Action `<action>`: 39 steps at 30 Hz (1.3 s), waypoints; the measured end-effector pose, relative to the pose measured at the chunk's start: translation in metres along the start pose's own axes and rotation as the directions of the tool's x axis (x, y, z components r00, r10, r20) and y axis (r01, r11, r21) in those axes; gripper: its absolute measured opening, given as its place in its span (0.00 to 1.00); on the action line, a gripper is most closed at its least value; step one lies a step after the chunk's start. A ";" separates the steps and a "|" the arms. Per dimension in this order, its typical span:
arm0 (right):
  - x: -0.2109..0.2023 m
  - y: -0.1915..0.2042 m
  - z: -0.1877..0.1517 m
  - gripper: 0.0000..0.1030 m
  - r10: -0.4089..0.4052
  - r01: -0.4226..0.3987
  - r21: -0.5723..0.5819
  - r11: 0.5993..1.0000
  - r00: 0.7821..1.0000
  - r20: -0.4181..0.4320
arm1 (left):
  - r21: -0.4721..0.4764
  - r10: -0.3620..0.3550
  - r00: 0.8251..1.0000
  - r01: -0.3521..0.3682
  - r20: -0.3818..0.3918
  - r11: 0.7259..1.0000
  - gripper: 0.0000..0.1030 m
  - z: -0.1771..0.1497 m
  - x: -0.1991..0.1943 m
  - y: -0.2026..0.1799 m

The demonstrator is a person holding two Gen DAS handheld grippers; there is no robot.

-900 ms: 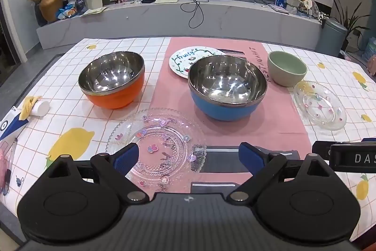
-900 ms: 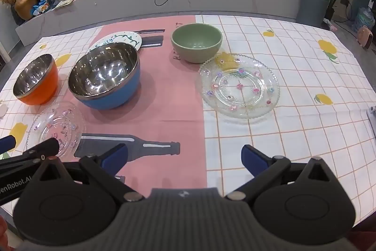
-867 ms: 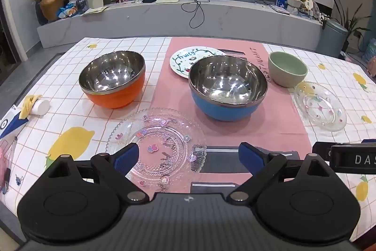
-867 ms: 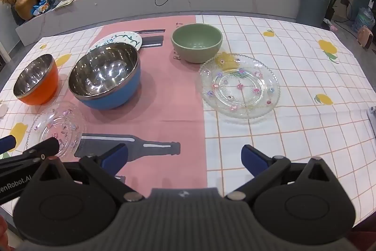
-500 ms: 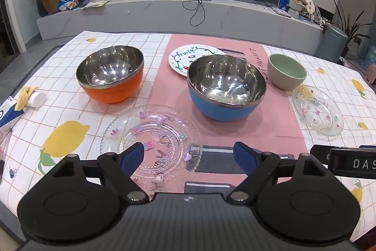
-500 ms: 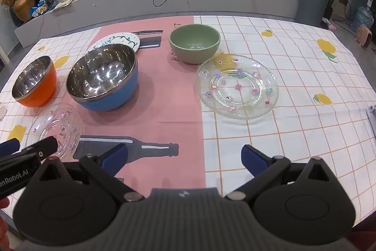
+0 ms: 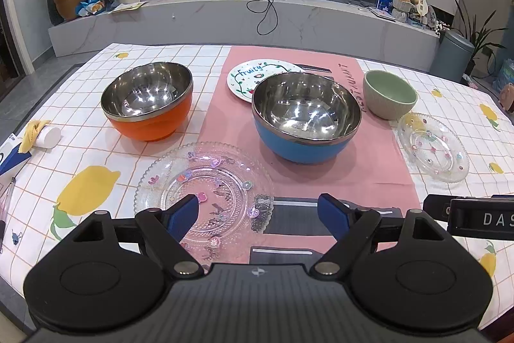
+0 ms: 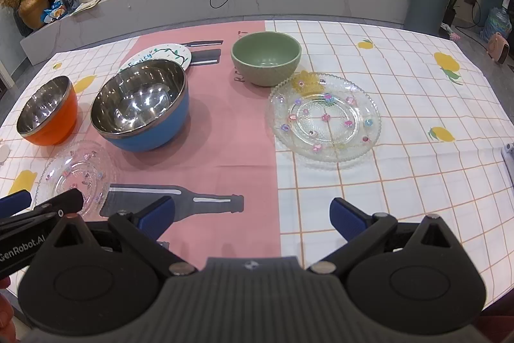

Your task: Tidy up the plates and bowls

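Note:
An orange steel bowl (image 7: 147, 105) (image 8: 46, 111), a larger blue steel bowl (image 7: 305, 118) (image 8: 141, 111) and a green bowl (image 7: 389, 94) (image 8: 266, 58) stand on the table. A white "Fruity" plate (image 7: 247, 76) (image 8: 160, 55) lies behind the blue bowl. One clear glass plate (image 7: 205, 188) (image 8: 77, 176) lies near left, another (image 7: 432, 147) (image 8: 324, 116) lies right. My left gripper (image 7: 258, 211) is open and empty, over the near glass plate's edge. My right gripper (image 8: 252, 216) is open and empty above the cloth.
A white tube with a yellow cloth (image 7: 41, 134) and papers lie at the table's left edge. The tablecloth has a pink centre strip (image 7: 225, 105). A low TV cabinet (image 7: 257, 18) and a grey bin (image 7: 454, 53) stand beyond the table.
Both grippers have drawn back and risen slightly, so the dishes sit a little farther off. Nothing on the table has moved.

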State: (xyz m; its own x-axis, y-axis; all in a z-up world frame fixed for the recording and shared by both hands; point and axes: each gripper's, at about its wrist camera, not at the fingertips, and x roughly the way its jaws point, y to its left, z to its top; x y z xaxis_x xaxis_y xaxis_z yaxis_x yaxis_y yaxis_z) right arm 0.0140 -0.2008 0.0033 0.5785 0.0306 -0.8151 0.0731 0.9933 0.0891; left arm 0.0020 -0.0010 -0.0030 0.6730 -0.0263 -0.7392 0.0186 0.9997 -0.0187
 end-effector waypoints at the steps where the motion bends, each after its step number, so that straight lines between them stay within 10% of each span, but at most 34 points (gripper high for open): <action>1: 0.000 0.000 0.000 0.97 0.000 0.000 0.001 1.000 1.000 0.000 | 0.002 -0.001 1.000 0.001 -0.001 1.000 0.95 0.000 0.000 0.000; 39: 0.001 0.001 0.000 0.97 0.001 -0.001 -0.014 1.000 1.000 -0.002 | 0.007 -0.005 1.000 0.005 -0.004 1.000 0.95 0.001 -0.001 -0.002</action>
State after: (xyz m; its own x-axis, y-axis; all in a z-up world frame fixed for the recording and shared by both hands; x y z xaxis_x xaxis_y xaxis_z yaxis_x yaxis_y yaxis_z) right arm 0.0144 -0.2002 0.0023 0.5767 0.0315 -0.8163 0.0617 0.9947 0.0820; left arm 0.0021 -0.0031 -0.0021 0.6697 -0.0310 -0.7420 0.0267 0.9995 -0.0176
